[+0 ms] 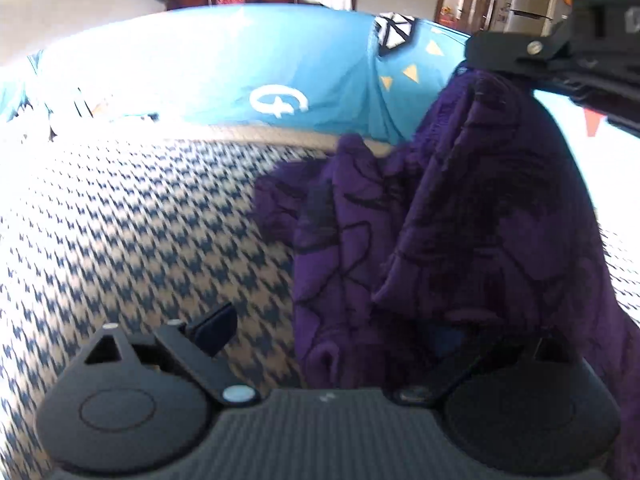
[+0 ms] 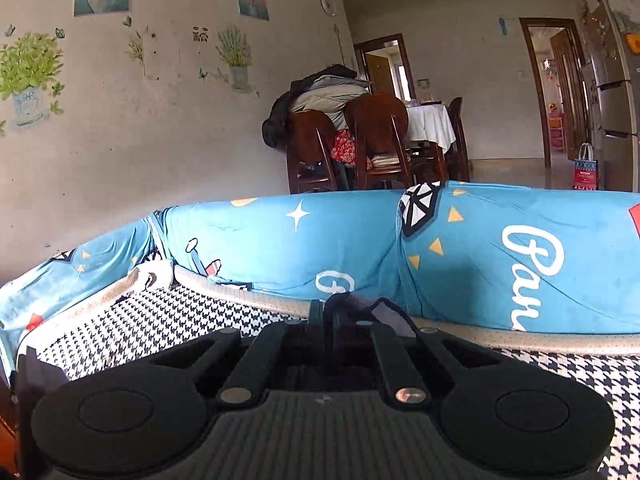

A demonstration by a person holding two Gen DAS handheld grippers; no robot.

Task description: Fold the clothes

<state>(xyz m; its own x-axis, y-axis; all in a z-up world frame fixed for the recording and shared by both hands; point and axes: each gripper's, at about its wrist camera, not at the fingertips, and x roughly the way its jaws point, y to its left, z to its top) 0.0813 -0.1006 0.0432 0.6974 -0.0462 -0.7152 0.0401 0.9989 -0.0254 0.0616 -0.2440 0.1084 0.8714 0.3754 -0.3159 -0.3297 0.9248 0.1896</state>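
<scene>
In the left wrist view, the houndstooth seat cover (image 1: 132, 224) fills the left and centre of the frame, blurred by motion. At the lower left the left gripper (image 1: 320, 344) shows one black finger (image 1: 212, 330) angled outward over the cover; its other finger, at the lower right, is buried under cloth, so the jaws stand wide apart with fabric draped over the right side. Whether that side pinches anything I cannot tell. Across the top runs the blue cartoon-print backrest (image 1: 200, 72). Right of centre the purple garment (image 1: 460, 220), patterned with dark lines, hangs in folds from the upper right down to the lower right edge. At the upper right, the right gripper (image 1: 512, 60) clamps the garment's top edge, lifting it above the seat.

In the right wrist view, a wall with plant stickers (image 2: 30, 76) occupies the left. At bottom centre the right gripper (image 2: 326, 312) has its jaws narrow, closed on a small bunch of the purple garment (image 2: 376, 308). Beyond stand wooden chairs (image 2: 376, 136) piled with coats, and a refrigerator (image 2: 612, 92) at the far right
</scene>
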